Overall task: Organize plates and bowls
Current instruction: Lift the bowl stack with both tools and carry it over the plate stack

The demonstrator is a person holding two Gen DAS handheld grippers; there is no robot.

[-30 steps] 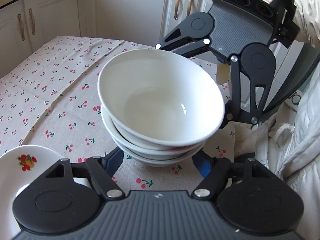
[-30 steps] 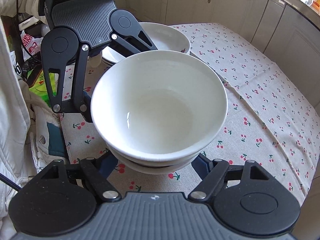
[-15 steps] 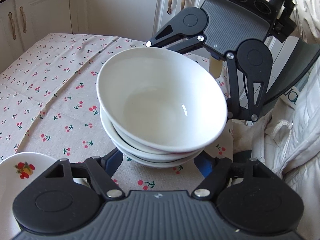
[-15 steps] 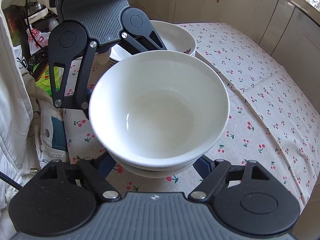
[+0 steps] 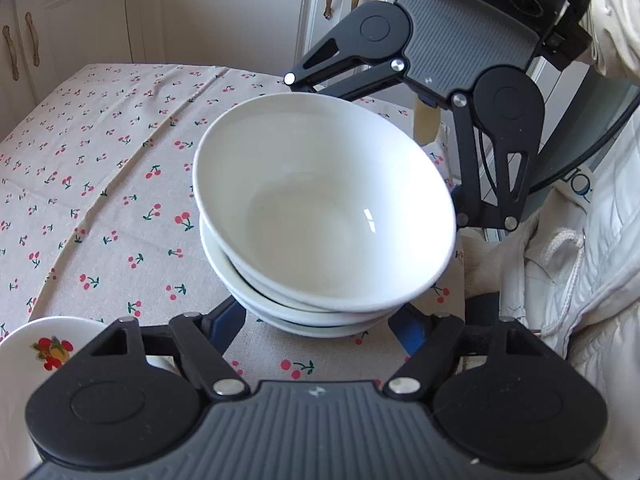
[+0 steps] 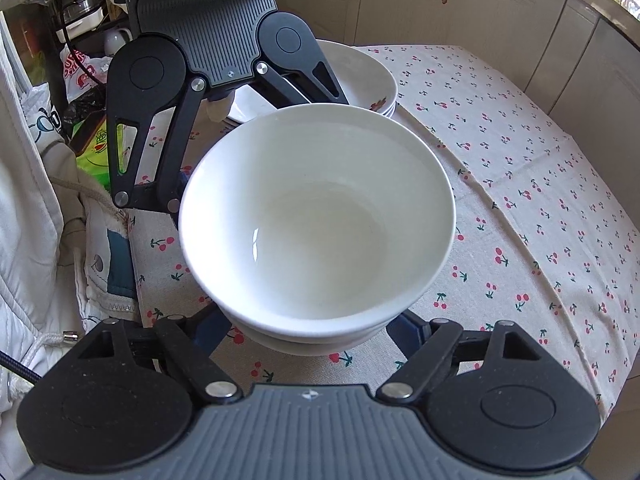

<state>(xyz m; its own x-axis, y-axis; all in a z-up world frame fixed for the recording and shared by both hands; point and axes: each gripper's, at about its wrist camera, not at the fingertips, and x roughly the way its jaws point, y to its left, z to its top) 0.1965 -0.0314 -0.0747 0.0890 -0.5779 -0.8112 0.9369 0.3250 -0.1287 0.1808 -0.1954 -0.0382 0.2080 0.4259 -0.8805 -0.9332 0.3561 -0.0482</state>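
Observation:
A stack of three white bowls stands on the cherry-print tablecloth; the top bowl leans a little toward the right. My left gripper faces it from one side, its blue fingers flanking the bottom bowl without visibly pressing on it. From the opposite side my right gripper straddles the same stack; its jaws are opening, with the base of the stack between them. Both pairs of fingertips are hidden under the bowl rims.
A fruit-print plate lies at the lower left of the left wrist view. Behind the bowls in the right wrist view is a pile of white dishes. A person's white jacket is at the table edge. Cabinets stand beyond.
Both pairs of fingers have spread slightly around the base of the stack. The bowls have stayed in place on the cloth. The left view has shifted a little.

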